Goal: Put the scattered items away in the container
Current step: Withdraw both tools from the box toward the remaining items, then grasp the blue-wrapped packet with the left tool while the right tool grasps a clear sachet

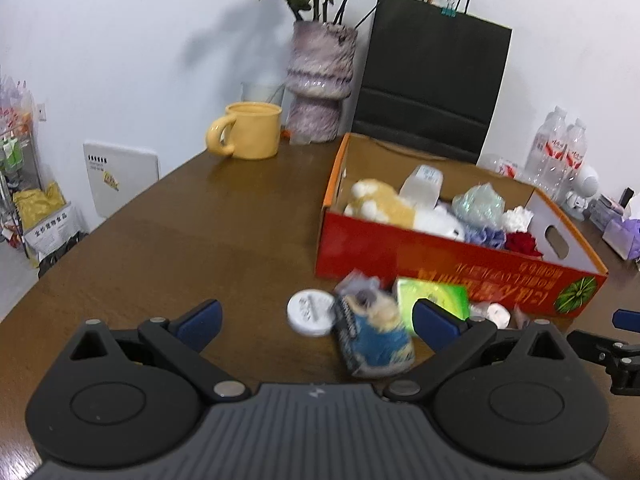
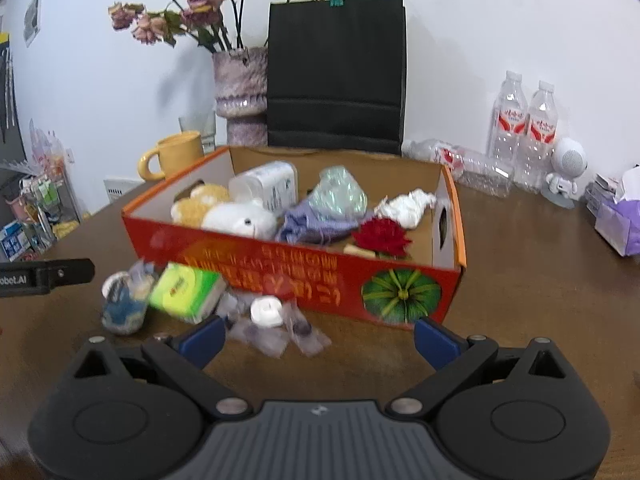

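- Both grippers sit lowest and nearest in their own views, jaws spread wide and holding nothing: the left gripper [image 1: 316,322] hangs over the near pile, the right gripper [image 2: 318,336] beside it, low over the brown table [image 1: 160,240].
- Between the left gripper's blue fingertips [image 1: 200,320] lies one blue snack packet [image 1: 372,340], crumpled and blurred.
- Touching or just beside that packet are one white round lid [image 1: 310,312] and one green tissue pack [image 2: 186,292].
- Further right in the pile are one small white round case [image 2: 266,312] and clear plastic sachets [image 2: 276,334]; I count roughly three, though blur makes that uncertain.
- All these loose items lie on the table just in front of the red cardboard box [image 2: 280,268], the container, and none is in it yet.
- Risk: the pile is tightly packed, so closing on the packet may drag the lid or nudge the tissue pack away.
- Risk: the packet looks soft and slippery and may slide out of a shallow pinch on the way up.
- Risk: the two grippers are near each other over one small pile and may collide.
- Risk: the box wall stands right behind the pile, so a low carry may catch its front edge.
- Inside the box I count two plush toys [image 2: 236,218], one white bottle [image 2: 268,188], one clear crinkled bag [image 2: 340,196], one purple cloth [image 2: 316,222], one white wad [image 2: 408,206] and one red flower [image 2: 382,236].
- Behind the box stand one yellow mug [image 1: 248,130], one vase [image 1: 320,80] of dried roses, one black paper bag [image 2: 336,72] and two upright water bottles [image 2: 524,120].
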{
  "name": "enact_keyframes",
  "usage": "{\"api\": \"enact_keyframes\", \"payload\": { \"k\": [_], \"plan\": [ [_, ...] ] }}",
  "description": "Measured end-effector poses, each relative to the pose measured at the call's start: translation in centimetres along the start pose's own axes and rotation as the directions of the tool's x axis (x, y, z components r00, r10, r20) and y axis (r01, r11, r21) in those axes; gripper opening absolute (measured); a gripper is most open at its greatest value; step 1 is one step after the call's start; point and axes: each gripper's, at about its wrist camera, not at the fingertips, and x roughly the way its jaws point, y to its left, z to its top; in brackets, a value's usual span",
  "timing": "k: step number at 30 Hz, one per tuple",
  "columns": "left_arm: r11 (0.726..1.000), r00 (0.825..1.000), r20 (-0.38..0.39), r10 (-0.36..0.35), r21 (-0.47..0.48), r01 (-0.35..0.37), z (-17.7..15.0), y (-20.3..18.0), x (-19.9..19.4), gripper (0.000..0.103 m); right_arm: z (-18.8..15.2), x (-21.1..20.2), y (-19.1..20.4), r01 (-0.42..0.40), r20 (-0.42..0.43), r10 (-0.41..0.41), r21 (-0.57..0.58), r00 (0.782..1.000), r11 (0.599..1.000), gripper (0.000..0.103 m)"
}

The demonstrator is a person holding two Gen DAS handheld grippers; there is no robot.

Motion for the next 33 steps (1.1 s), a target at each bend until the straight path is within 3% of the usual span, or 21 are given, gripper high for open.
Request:
{"api": "enact_keyframes", "payload": {
  "k": [12,23,33],
  "plan": [
    [1.000,0.999,-0.030,0.019,-0.008,-0.020,-0.7,0.6,0.8,0.103,-1.8,1.1,-0.5,-0.020,-0.017,0.019,-0.019,1.000,1.000,0.093],
    [0.999,0.999,-0.026,0.034,-0.029,-0.035,-0.3,0.3,2.9,0.103,-0.5,3.9,-0.3,-0.039,-0.022,0.038,-0.010,0.999,0.999,0.068],
    [0.999,0.998,-0.054,-0.044,0.020,0.045,-0.4,-1.7,3.9,0.085,0.6,6.7,-0.1,-0.050,-0.059,0.052,0.033,0.997,0.998,0.046]
  ]
}}
